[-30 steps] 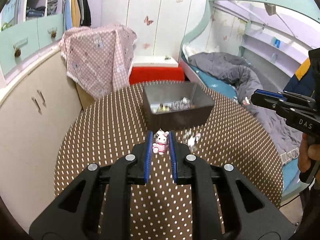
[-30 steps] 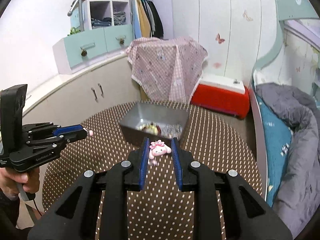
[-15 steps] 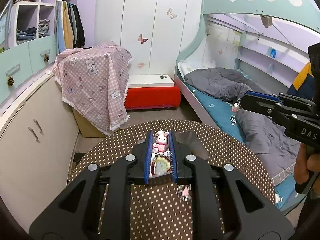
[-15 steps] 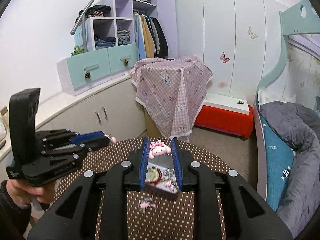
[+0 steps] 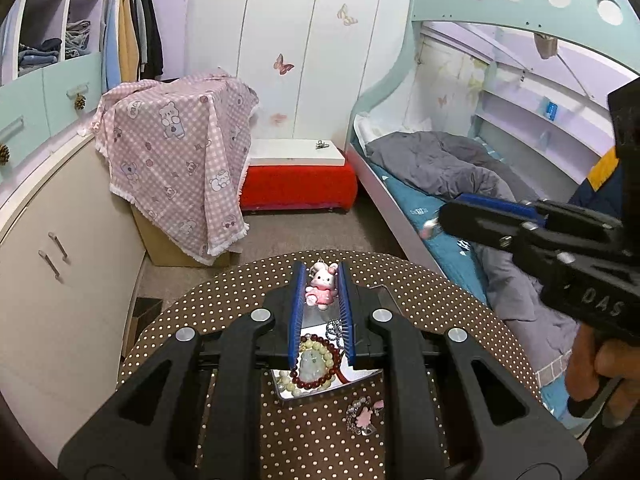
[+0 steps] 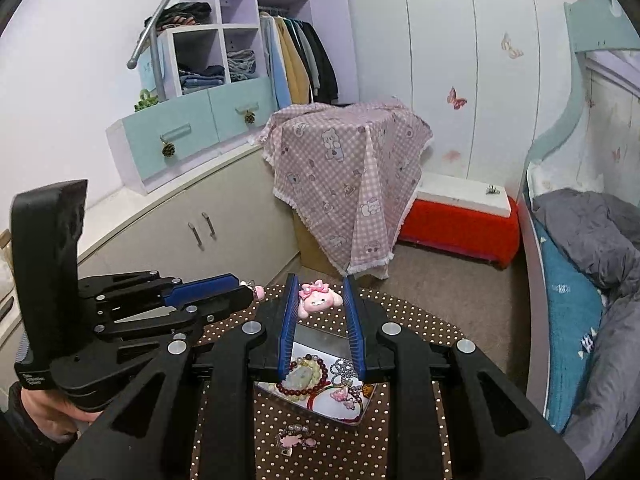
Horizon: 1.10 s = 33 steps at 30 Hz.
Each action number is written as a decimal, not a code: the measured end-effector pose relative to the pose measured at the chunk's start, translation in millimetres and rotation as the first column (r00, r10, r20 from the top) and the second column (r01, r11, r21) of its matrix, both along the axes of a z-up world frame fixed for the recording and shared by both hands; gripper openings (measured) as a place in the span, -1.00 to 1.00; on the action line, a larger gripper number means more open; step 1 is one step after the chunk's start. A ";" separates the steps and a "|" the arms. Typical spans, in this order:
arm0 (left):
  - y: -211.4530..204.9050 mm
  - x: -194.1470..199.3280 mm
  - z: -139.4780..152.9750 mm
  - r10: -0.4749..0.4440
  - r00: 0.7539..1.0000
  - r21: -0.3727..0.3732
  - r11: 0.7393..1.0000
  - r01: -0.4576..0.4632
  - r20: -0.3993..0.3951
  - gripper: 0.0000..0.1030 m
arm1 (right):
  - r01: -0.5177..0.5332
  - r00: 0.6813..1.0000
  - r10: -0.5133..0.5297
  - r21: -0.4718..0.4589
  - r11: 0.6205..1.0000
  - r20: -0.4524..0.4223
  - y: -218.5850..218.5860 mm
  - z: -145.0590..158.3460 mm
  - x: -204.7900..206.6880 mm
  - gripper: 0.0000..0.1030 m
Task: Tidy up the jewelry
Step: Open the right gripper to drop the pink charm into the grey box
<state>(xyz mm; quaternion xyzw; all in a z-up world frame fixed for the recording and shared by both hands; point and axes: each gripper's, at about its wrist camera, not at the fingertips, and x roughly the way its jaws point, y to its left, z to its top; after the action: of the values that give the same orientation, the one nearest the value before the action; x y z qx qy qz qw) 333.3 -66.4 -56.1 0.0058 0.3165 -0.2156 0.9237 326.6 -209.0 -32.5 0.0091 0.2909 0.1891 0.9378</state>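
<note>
Polka-dotted brown cloth covers the round table (image 5: 240, 280) in this child's bedroom. From the left wrist view, the left gripper (image 5: 319, 292) pinches a pink bunny charm (image 5: 320, 286) above the grey tray (image 5: 320, 390), where beaded bracelets (image 5: 314, 364) lie. A pink brooch (image 5: 364, 414) rests on the cloth just beside the tray.

From the right wrist view, the right gripper (image 6: 320, 300) clamps a pink bow-topped charm (image 6: 318, 298) over the same tray (image 6: 316, 340).
</note>
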 end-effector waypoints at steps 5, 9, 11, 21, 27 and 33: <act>2.1 10.7 -4.4 0.048 0.999 0.018 0.999 -0.048 -0.015 0.63 | 0.048 0.996 -0.047 0.002 0.999 -0.072 -3.3 -20.4 19.3 -0.33; 20.1 9.6 -3.1 0.093 0.995 -0.017 0.995 -0.094 -0.022 0.79 | 0.118 0.990 -0.111 0.072 0.990 -0.091 -21.3 -28.9 23.6 0.75; 25.3 6.8 -1.1 0.116 0.993 -0.011 0.993 -0.116 -0.012 0.79 | 0.131 0.988 -0.121 0.116 0.985 -0.092 -28.5 -29.4 20.0 0.84; 40.9 -29.1 16.2 0.187 0.980 0.009 0.982 -0.188 0.071 0.81 | 0.171 0.985 -0.163 0.155 0.973 -0.058 -38.2 -14.0 -3.1 0.84; 46.8 -50.8 20.7 0.212 0.972 0.016 0.977 -0.215 0.102 0.82 | 0.165 0.986 -0.164 0.134 0.977 -0.022 -31.4 -3.7 -20.0 0.84; 48.5 -68.2 24.9 0.225 0.967 0.018 0.973 -0.228 0.120 0.82 | 0.162 0.986 -0.164 0.099 0.982 0.020 -24.6 7.2 -41.5 0.84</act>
<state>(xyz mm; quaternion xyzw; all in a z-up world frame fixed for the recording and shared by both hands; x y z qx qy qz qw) 265.1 -17.9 -31.2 -0.0034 0.2639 -0.1030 0.9590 285.1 -233.6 -25.4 0.0758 0.2663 0.1256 0.9527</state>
